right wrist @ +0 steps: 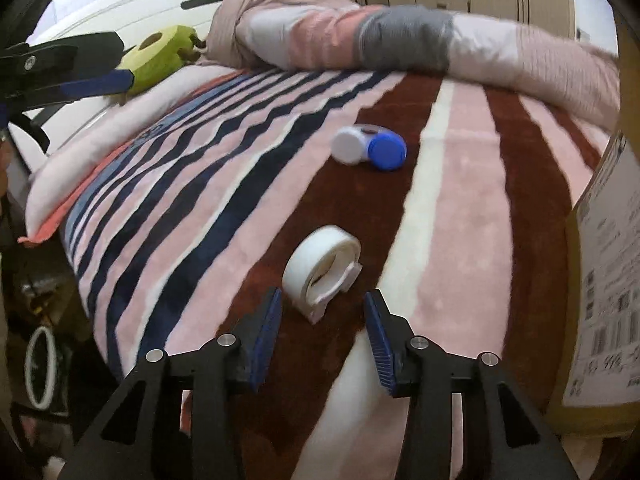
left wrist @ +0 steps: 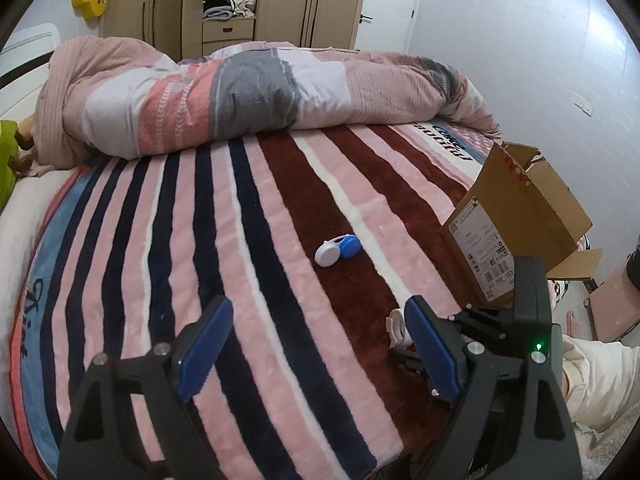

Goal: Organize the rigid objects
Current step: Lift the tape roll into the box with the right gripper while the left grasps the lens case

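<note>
A white-and-blue contact lens case (left wrist: 338, 250) lies on the striped blanket (left wrist: 240, 240); it also shows in the right wrist view (right wrist: 370, 150). A white plastic ring-shaped object (right wrist: 322, 274) lies just ahead of my right gripper (right wrist: 324, 304), which is open and empty. In the left wrist view only an edge of the white ring (left wrist: 396, 326) shows behind a finger. My left gripper (left wrist: 316, 320) is open and empty above the blanket. The left gripper also appears at the far left of the right wrist view (right wrist: 96, 68).
An open cardboard box (left wrist: 516, 220) stands at the bed's right edge and fills the right side of the right wrist view (right wrist: 604, 280). A rolled duvet (left wrist: 240, 92) lies across the far bed. A green toy (right wrist: 160, 56) sits at the left. Wardrobes (left wrist: 240, 0) stand behind.
</note>
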The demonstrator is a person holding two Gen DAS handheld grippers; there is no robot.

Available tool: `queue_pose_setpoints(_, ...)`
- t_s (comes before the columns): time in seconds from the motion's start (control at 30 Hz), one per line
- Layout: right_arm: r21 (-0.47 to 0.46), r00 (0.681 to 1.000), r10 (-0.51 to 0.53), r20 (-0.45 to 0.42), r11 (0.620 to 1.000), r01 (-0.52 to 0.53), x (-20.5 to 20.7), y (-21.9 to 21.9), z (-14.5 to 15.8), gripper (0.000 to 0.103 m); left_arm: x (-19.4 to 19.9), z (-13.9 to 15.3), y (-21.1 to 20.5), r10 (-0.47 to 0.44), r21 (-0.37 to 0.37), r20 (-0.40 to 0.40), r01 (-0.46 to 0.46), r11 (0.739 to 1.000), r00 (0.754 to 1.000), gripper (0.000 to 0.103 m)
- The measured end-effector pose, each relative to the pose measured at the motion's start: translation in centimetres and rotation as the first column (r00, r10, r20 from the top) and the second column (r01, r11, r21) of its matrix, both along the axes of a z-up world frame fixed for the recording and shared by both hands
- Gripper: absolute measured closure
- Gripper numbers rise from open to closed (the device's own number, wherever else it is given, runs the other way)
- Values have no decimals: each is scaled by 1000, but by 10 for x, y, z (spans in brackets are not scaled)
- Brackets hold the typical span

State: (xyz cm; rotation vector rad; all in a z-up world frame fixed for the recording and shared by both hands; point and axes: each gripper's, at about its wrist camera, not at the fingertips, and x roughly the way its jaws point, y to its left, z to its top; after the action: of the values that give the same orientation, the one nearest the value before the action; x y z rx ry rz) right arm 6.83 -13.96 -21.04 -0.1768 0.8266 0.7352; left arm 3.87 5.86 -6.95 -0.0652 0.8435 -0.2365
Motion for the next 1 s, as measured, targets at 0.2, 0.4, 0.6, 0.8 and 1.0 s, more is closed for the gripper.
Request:
queue_pose_setpoints(0.2,-13,999,4,43,1000,-4,4,6,1,90,0,0,-4,-10,8,0,10,1000,1000,17)
queue_pose_setpoints(0.4,41,996,36,82,998,-39,-8,-2,37,90,1,-3,0,-2,-3,-8,2,1000,1000,18)
queue_pose_setpoints(0.6,167,978,37,204,983,-72,-31,-45,144,90,10,-13,-7,-18,-4,-22,18,1000,1000,17)
queue_pose_setpoints(0.8,56,957,-179,227,984,171,-9,-127,192,90,35,-31,-25,-35,-2,-30,35,999,999,18)
queue_pose_setpoints(1.0,-91,945,-304,124,945,316,26,-176,159,89,79,-57,-48,-20,10,-35,20,1000,999,18)
